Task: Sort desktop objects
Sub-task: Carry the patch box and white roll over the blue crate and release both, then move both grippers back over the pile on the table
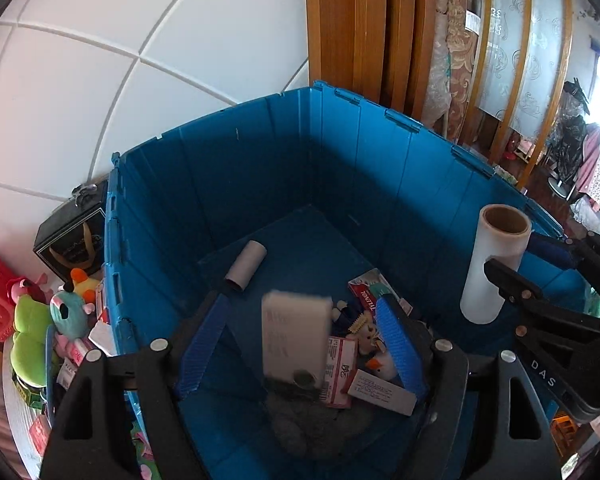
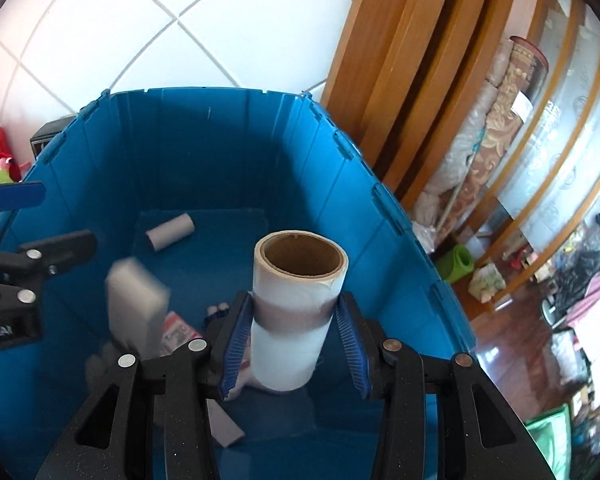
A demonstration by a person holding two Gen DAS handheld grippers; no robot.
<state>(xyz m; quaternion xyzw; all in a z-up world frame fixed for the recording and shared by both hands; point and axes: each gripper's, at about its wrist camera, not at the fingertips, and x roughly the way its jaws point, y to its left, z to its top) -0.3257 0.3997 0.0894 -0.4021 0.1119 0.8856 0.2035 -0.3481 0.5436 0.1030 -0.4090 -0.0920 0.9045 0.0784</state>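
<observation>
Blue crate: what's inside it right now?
Inside the blue crate: a small cardboard tube, a blurred white box mid-air, a red carton, small plush toys, printed cards. The grippers hide the near floor.

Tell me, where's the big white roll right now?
The white roll stands upright between the right gripper pads, held over the blue bin.

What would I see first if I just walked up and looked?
The huge blue bin, filling the middle. Over it, the right claw grips a white roll standing upright, and a blurry white box is in mid-air between the open left claw's fingers.
</observation>
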